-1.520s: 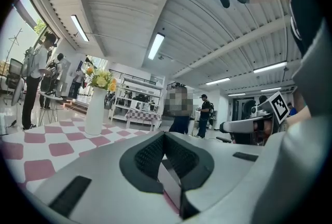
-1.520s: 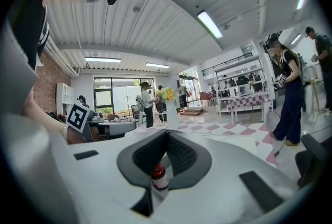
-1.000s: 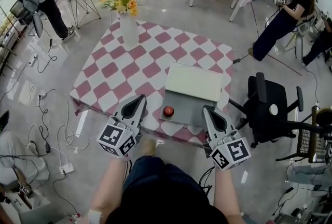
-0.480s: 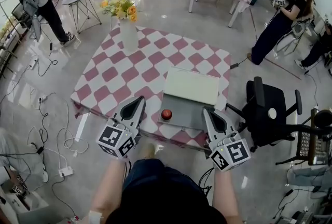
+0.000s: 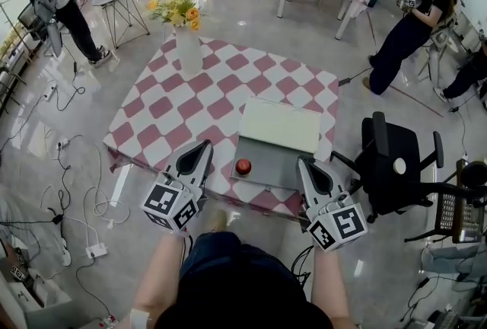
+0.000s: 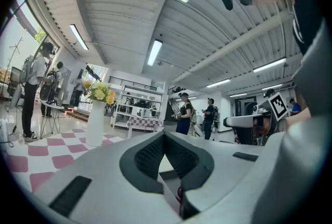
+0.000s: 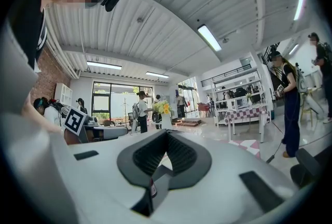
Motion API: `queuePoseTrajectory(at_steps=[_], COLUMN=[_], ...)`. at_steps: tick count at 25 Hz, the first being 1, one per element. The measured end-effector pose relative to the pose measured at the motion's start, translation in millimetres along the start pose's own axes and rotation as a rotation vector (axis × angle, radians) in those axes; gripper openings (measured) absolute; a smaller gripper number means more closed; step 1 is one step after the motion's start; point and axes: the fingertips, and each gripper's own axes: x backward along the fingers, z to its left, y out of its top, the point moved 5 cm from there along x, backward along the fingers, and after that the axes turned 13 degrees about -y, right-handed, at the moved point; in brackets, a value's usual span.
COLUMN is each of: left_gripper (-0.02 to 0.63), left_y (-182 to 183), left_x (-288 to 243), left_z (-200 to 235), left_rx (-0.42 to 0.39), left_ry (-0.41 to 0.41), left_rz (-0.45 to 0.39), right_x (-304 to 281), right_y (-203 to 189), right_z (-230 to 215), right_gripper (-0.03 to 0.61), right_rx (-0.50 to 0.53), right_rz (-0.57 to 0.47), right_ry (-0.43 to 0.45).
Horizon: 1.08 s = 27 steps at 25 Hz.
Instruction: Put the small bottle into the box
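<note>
The pink and white checked cloth looks soft. The floor is shiny and smooth. The grey box looks dull.

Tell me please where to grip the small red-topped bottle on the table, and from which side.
Probably its sides, just under the round red top, since the small bottle seems to stand upright. Come from the near edge of the table with the left hand-held gripper, the closer one. The box lies on the bottle's far and right sides. Open the shut jaws first.

The tablecloth is pink-and-white checked, the box grey, the small bottle red.
</note>
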Motion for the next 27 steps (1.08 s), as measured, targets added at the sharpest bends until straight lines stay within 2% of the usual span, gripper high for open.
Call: queuePoseTrajectory(at_steps=[27], left_gripper=[0.001], left_y=[-2.9], left_x=[1.5], left_z=[4.1], left_rx=[0.011], left_ry=[0.011], left_rz=[0.01], right_x=[-3.8], right_y=[-5.4], right_z=[-0.7], right_gripper=[0.005], right_rx=[-0.03], right_rz=[0.002], right_ry=[0.007])
